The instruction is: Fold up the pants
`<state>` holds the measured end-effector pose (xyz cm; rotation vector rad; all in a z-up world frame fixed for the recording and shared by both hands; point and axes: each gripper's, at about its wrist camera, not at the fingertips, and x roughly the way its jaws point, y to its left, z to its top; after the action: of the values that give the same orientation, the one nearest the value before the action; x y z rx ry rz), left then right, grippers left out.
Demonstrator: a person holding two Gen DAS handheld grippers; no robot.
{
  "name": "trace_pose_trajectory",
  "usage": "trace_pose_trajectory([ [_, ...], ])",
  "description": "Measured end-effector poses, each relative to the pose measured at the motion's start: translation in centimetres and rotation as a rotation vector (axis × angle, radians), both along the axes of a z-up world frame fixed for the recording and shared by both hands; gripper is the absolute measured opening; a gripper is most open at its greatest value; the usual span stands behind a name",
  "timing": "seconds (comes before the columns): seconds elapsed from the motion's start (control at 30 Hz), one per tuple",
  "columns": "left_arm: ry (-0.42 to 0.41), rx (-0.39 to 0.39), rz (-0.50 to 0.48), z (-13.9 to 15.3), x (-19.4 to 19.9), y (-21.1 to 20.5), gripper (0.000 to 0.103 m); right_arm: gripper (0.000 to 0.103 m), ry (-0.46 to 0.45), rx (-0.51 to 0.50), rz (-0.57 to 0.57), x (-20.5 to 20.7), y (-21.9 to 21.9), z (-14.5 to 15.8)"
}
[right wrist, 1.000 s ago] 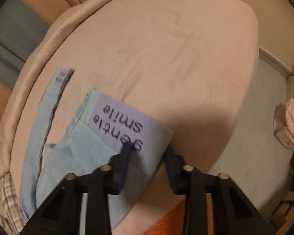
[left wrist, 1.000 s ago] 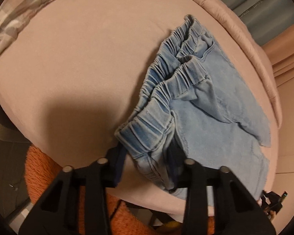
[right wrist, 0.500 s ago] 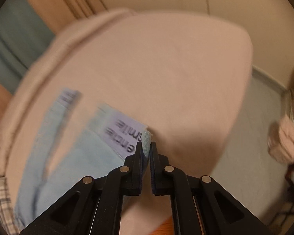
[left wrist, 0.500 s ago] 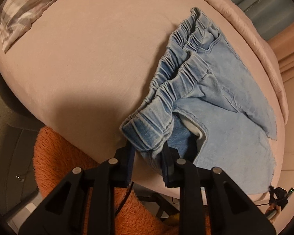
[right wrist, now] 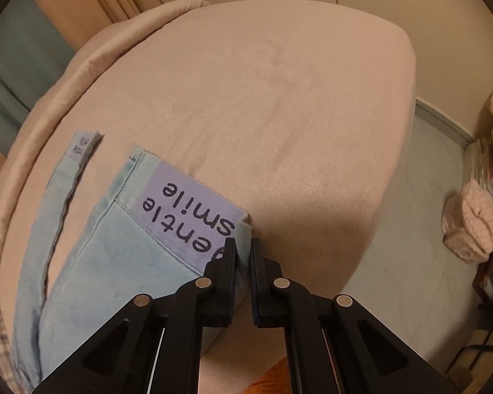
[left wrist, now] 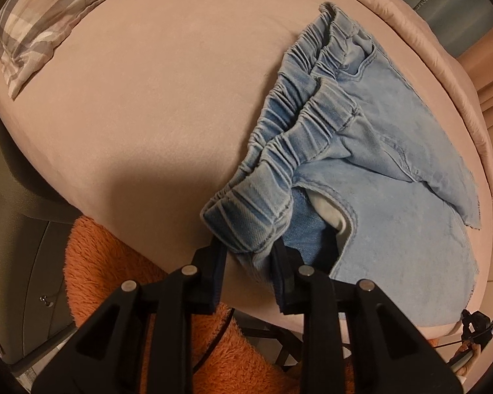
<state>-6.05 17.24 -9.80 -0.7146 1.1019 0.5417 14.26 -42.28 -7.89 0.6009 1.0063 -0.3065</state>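
Note:
Light blue denim pants (left wrist: 394, 203) lie on a pink bed (left wrist: 131, 98), elastic waistband (left wrist: 295, 138) to the left. My left gripper (left wrist: 248, 256) pinches the near corner of that waistband, which bulges up between the pads. In the right wrist view the two legs stretch away to the left. The near leg (right wrist: 115, 256) carries a lilac patch (right wrist: 187, 210) reading "gentle smile". My right gripper (right wrist: 244, 249) is shut on that leg's hem corner. The far leg (right wrist: 59, 197) lies flat beside it.
A plaid pillow (left wrist: 49, 16) rests at the bed's far left, and a rolled pink blanket (left wrist: 443, 65) lines the far edge. Orange fluffy fabric (left wrist: 115, 279) sits below the bed's near edge. On the floor (right wrist: 410, 229) to the right stands a pink knitted item (right wrist: 476, 223).
Both grippers closed: the left from wide jaws around the waistband corner to a pinch on it, the right from straddling the hem corner to gripping it.

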Motion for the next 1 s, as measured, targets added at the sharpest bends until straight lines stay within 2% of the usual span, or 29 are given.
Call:
trace_pose_trajectory([
  [0.23, 0.002, -0.009, 0.001, -0.2, -0.1, 0.0, 0.027, 0.004, 0.001, -0.045, -0.001, -0.3, 0.2, 0.6],
  [0.33, 0.014, -0.002, -0.004, -0.3, 0.3, -0.1, 0.028, 0.004, -0.005, -0.07, -0.001, -0.4, -0.1, 0.5],
  [0.47, 0.021, -0.001, 0.007, -0.2, 0.5, -0.1, 0.028, 0.004, -0.003, -0.05, -0.002, -0.3, -0.5, -0.5],
  [0.6, 0.017, -0.012, 0.014, -0.1, 0.4, -0.1, 0.029, 0.004, 0.001, -0.086, 0.002, -0.1, -0.1, -0.3],
  [0.67, 0.021, -0.017, 0.009, 0.0, 0.4, 0.1, 0.034, 0.004, 0.004, -0.101, 0.009, -0.1, 0.0, -0.2],
  [0.77, 0.02, -0.033, 0.026, 0.4, -0.1, 0.6, 0.047, 0.005, 0.013, -0.1, 0.012, 0.0, -0.1, 0.0],
  [0.8, 0.018, -0.042, 0.034, 0.8, -0.4, 0.7, 0.053, 0.009, 0.018, -0.105, 0.015, 0.0, -0.1, 0.1],
  [0.87, -0.005, -0.039, 0.031, 1.9, -0.7, 0.7, 0.058, 0.022, 0.033, -0.113, 0.003, -0.1, -0.3, 0.4],
  [0.93, -0.053, 0.002, 0.023, 3.9, -1.0, 0.4, 0.072, 0.043, 0.045, -0.112, -0.026, -0.6, -0.6, 1.1],
  [0.97, -0.081, 0.028, 0.022, 5.0, -1.0, 0.2, 0.077, 0.045, 0.048, -0.115, -0.035, -0.9, -0.7, 1.5],
  [1.0, -0.113, 0.054, 0.022, 6.2, -0.9, 0.0, 0.086, 0.047, 0.037, -0.125, -0.035, -1.2, -0.7, 2.3],
])
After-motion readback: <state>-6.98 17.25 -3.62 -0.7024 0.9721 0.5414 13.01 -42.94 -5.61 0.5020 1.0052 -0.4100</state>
